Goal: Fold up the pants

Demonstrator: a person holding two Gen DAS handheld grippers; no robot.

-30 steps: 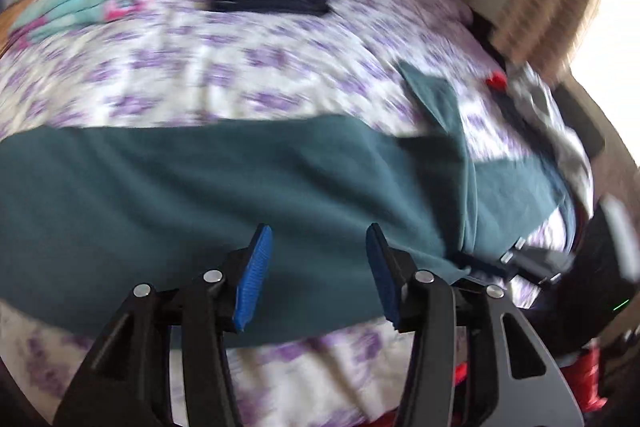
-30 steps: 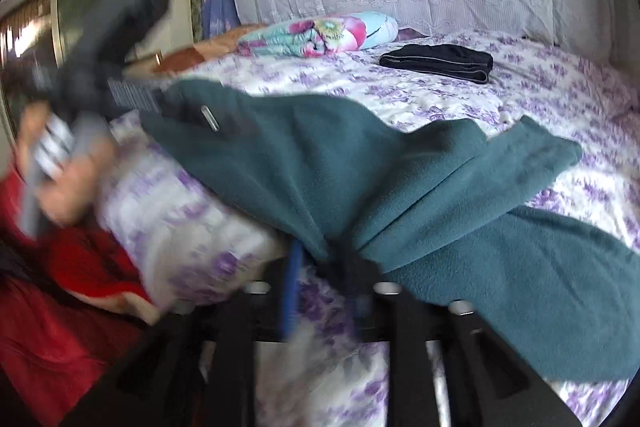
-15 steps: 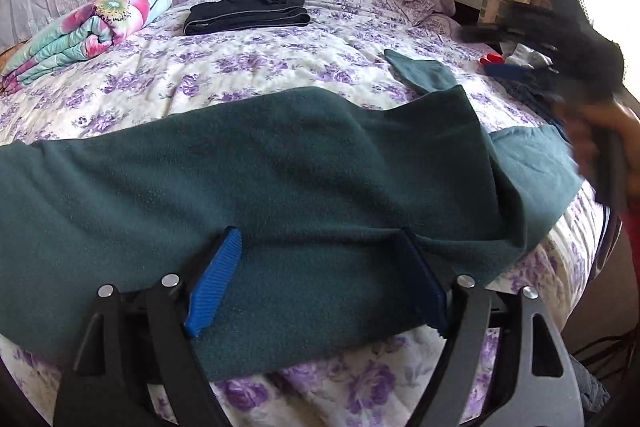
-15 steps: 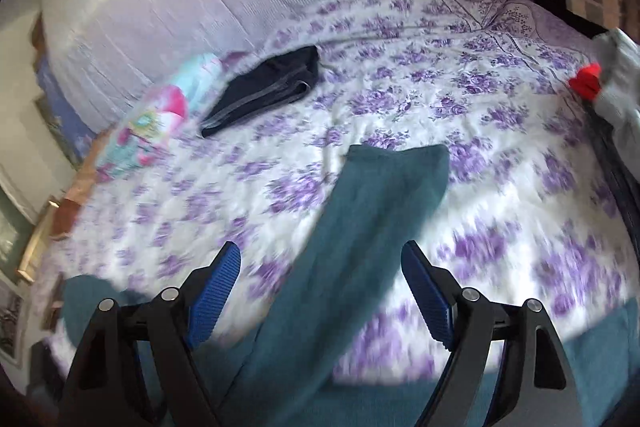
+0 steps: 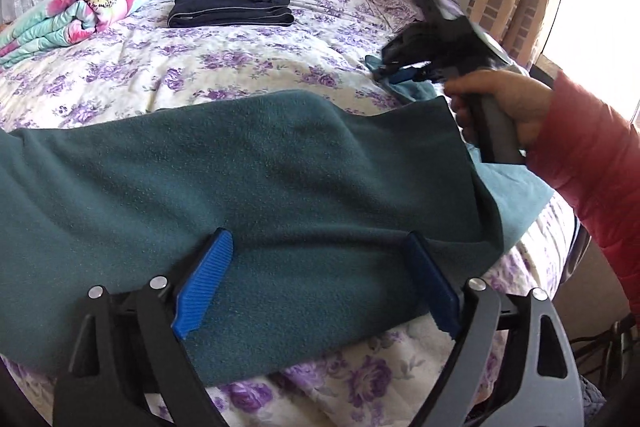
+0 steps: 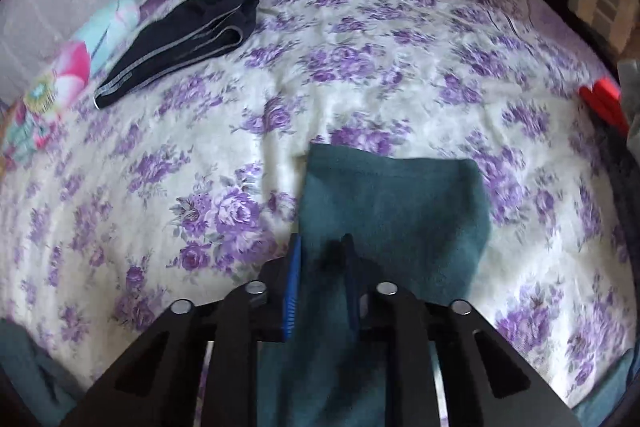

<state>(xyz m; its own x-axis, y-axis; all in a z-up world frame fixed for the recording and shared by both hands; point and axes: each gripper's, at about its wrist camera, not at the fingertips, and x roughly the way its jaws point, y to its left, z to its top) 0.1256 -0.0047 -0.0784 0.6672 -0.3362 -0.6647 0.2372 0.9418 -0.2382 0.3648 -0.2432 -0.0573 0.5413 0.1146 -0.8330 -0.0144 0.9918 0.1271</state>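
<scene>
Bed: floral purple bedspread (image 5: 248, 63); teal fleece pants (image 5: 248, 179) lie across its near edge.
Left view: left gripper (image 5: 316, 287), jaws just opened wide, over the pants, gripping nothing; cloth could slide off.
Right view: right gripper (image 6: 320, 287), jaws just closed, pinches the pant leg (image 6: 396, 211); a thin pinch may slip.

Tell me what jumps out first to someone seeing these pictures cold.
The teal fleece pants sprawl across the near edge of the purple-flowered bedspread. The left tool hovers wide open over them, while the right tool, its jaws just closing, pinches one pant leg. Folded black pants lie near the pillows.
</scene>
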